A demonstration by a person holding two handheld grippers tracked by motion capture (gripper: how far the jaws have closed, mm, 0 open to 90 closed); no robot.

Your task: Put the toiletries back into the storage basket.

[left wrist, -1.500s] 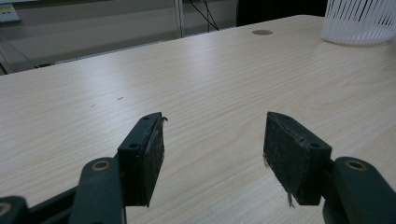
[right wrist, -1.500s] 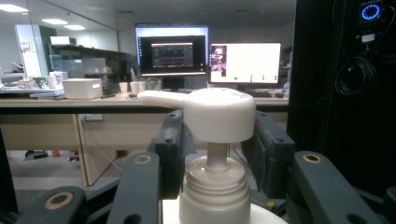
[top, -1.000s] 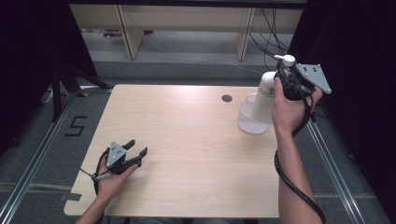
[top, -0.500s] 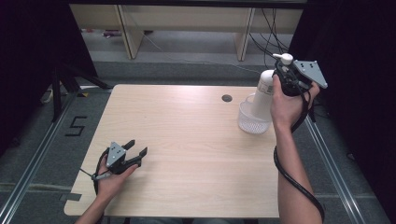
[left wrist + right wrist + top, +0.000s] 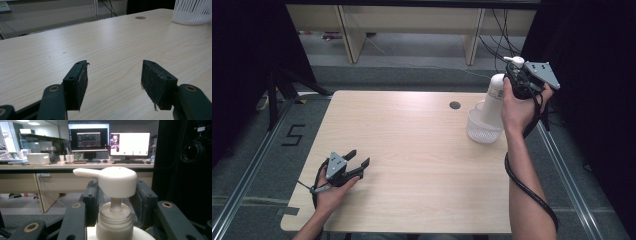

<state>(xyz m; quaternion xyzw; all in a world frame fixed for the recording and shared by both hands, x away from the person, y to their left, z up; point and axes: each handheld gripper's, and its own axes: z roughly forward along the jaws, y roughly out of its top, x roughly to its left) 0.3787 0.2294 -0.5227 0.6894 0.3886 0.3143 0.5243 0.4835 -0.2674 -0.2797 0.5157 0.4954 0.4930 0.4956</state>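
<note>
A white pump bottle (image 5: 493,102) stands tilted with its lower end inside a white ribbed basket (image 5: 482,132) at the table's far right. My right gripper (image 5: 516,75) is shut on the pump bottle's neck just under the pump head (image 5: 117,180), one jaw on each side. My left gripper (image 5: 357,159) rests on the table near the front left, open, nothing between its pads (image 5: 78,83). The basket (image 5: 192,12) lies far ahead of it.
The light wooden table (image 5: 412,150) has a small round cable hole (image 5: 455,105) left of the basket. A desk with two lit monitors (image 5: 110,141) stands beyond the table. Black curtains flank both sides, and wooden shelving legs (image 5: 346,35) rise behind.
My right gripper and the pump bottle have risen slightly over the basket. The left gripper has stayed still and open.
</note>
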